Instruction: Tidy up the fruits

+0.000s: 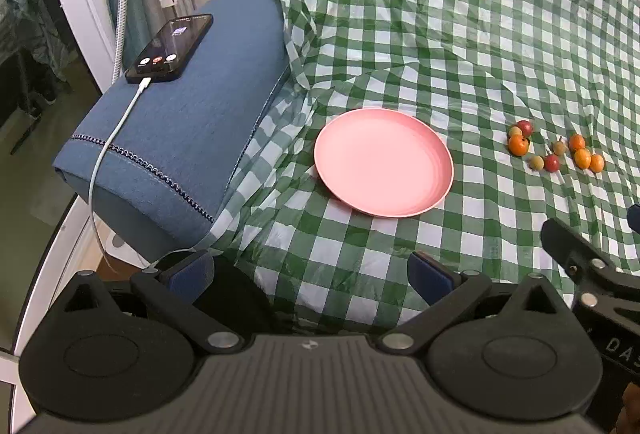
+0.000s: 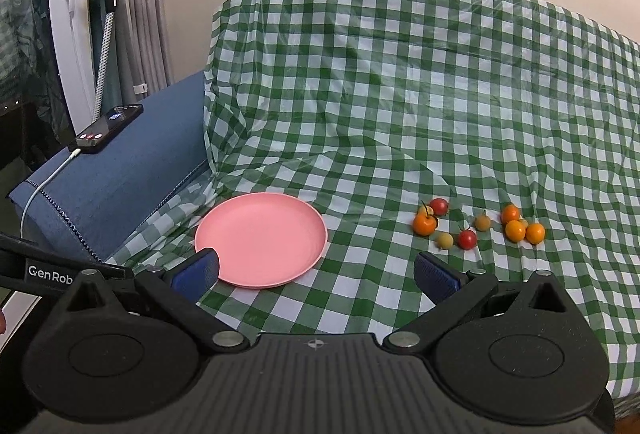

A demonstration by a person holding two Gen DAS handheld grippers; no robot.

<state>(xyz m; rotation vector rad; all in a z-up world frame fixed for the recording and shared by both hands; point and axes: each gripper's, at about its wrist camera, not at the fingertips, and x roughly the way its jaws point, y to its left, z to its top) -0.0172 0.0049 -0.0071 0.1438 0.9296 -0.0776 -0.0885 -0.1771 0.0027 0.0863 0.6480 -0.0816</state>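
A bare pink plate [image 1: 383, 162] [image 2: 261, 240] lies on the green-checked cloth. To its right lie several small fruits: orange ones [image 1: 519, 145] [image 2: 424, 224], red ones [image 1: 552, 163] [image 2: 467, 239] and dull yellow-green ones [image 1: 536, 163] [image 2: 444, 241]. More orange fruits [image 1: 582, 158] [image 2: 515, 230] cluster furthest right. My left gripper [image 1: 310, 274] hangs open above the cloth, short of the plate, nothing between its fingers. My right gripper [image 2: 316, 272] is open too, its left fingertip [image 2: 200, 268] over the plate's near-left rim. The fruits are beyond its right finger.
A blue cushion [image 1: 180, 138] [image 2: 112, 178] stands left of the plate, with a phone [image 1: 170, 48] [image 2: 106, 128] and white charging cable [image 1: 108, 150] on it. Curtains and a white frame lie further left. The right gripper's body [image 1: 592, 274] shows at the left wrist view's right edge.
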